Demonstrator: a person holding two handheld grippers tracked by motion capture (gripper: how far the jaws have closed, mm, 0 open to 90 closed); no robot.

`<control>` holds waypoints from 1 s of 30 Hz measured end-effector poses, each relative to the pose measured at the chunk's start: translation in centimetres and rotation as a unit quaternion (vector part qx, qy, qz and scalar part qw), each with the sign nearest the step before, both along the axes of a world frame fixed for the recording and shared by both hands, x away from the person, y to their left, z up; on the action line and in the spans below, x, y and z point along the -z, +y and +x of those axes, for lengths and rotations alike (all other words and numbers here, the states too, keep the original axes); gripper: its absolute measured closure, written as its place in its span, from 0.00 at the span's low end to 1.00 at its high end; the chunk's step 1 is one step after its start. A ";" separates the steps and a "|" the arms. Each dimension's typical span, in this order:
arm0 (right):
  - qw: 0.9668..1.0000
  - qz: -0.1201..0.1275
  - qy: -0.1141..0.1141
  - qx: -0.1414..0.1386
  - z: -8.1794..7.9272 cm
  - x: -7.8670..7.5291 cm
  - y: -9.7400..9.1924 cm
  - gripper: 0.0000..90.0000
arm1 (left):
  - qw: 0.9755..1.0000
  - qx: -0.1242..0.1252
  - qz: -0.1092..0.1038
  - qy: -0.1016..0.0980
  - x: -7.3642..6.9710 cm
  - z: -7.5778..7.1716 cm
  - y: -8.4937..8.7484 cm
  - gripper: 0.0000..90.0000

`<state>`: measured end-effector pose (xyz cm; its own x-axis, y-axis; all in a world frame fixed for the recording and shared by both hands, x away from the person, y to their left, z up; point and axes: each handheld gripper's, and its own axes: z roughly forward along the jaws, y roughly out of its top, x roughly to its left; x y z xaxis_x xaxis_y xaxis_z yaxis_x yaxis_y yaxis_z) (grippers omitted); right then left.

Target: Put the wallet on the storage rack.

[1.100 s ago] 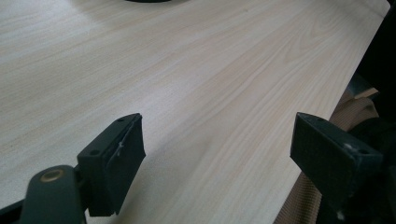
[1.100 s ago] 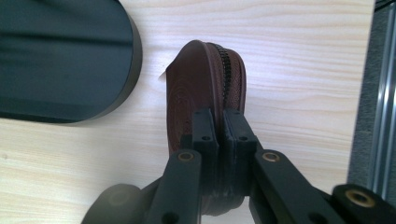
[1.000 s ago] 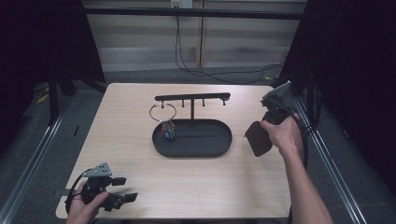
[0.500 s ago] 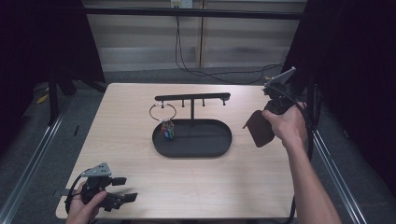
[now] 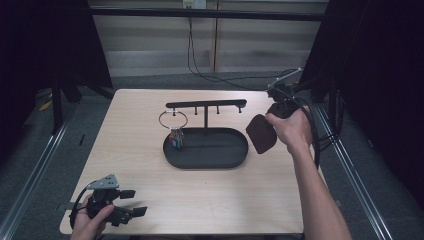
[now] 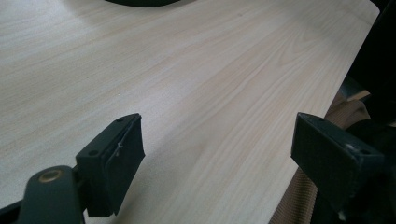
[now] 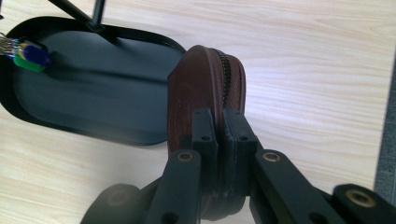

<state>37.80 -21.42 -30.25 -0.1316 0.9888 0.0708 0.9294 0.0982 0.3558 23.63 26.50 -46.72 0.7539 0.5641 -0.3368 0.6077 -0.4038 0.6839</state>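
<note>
My right gripper (image 7: 219, 126) is shut on a brown zipped leather pouch (image 7: 205, 88), which hangs in the air just right of the black oval tray (image 5: 172, 150). In the high view the pouch (image 5: 261, 133) sits below the hand at the table's right side. The tray carries a T-shaped rack (image 5: 206, 104) with a key ring (image 5: 173, 120) and coloured keys (image 5: 175, 139) hanging from its left end. The keys (image 7: 28, 55) also show at the top left of the right gripper view. My left gripper (image 5: 131, 202) rests open near the table's front left corner, with nothing between its jaws (image 6: 219, 154).
The light wooden table (image 5: 140, 115) has its front edge close to the left gripper. Black cables (image 5: 320, 135) trail along the right edge by the right forearm. Dark frames and rails flank the table on both sides.
My right hand has lifted the pouch and carried it up and back, tilting it, beside the tray's right end. The left gripper has stayed put.
</note>
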 end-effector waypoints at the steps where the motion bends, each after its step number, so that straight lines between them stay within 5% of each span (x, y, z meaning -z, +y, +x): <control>1: 1.000 -0.001 0.002 -0.003 0.2 0.1 0.3 0.94 | 1.000 0.002 0.001 0.000 0.0 0.0 0.0 0.19; 14: 0.999 0.019 0.003 -0.027 1.3 0.7 2.8 0.94 | 1.000 0.001 -0.001 -0.001 -0.1 0.0 0.1 0.19; 30: 0.995 0.095 -0.006 -0.029 2.3 3.1 3.9 0.94 | 1.000 0.000 0.001 0.002 0.0 -0.1 -0.1 0.19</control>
<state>40.06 -17.55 -33.35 -0.1903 0.9484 0.2535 0.9199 0.0820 0.3836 23.53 26.43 -46.76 0.7523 0.5653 -0.3384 0.6103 -0.4045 0.6811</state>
